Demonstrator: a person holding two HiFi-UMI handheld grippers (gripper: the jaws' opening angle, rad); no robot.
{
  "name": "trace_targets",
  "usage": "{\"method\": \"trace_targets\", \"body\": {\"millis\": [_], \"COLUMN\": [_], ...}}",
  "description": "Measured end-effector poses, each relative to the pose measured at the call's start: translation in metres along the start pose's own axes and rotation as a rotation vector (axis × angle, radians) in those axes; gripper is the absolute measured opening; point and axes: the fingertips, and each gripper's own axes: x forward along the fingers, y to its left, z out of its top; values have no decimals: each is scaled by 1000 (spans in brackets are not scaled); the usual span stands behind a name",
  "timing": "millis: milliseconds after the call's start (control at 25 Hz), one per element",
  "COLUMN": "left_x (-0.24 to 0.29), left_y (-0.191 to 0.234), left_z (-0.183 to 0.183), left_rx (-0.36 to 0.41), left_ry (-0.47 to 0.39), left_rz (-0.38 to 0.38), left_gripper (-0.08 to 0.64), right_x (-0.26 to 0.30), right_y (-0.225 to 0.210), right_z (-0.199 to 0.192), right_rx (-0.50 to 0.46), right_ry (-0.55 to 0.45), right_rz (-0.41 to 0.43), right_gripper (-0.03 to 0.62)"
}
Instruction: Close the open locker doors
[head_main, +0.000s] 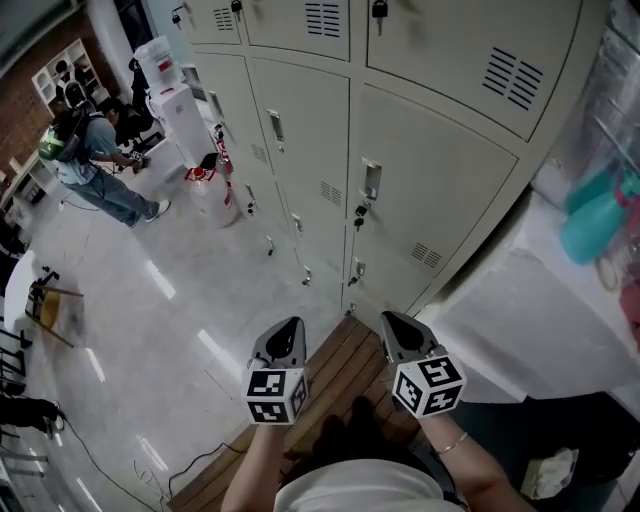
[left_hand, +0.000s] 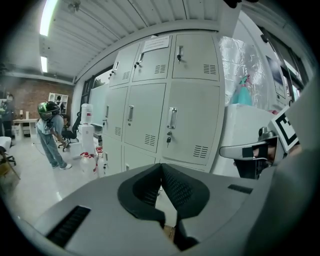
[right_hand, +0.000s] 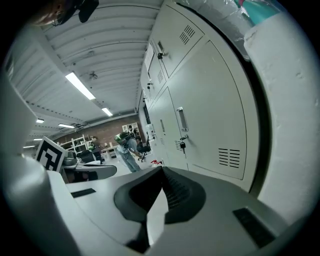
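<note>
Locker doors (head_main: 430, 190) flush; left claw (head_main: 290, 324), right claw (head_main: 392, 318) pinched, side by side.

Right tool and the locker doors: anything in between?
Nothing: the right gripper view shows bare space from the shut right tool to the closed locker doors. Head view agrees; only a wooden platform lies underneath.

place: office workspace | cues: lockers (head_main: 420, 200), water dispenser (head_main: 170, 100), brick wall (left_hand: 25, 97)

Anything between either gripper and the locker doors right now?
Nothing visible. The left gripper and right gripper, both shut and empty, face the locker doors across open air, with a wooden platform below. Every door in view already looks closed.
</note>
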Motion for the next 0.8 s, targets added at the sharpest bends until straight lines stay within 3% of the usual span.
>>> {"method": "trace_targets", "body": {"millis": [800], "left_x": [-24], "left_y": [-7], "left_z": [2], "left_rx": [8], "left_ry": [-14], "left_rz": [2], "left_gripper": [18], "right_x": [-22], "right_y": [13], "right_z": [8], "right_rx": [-39], "right_ry": [-36], "right_rz": [2], "right_gripper": [3]}}
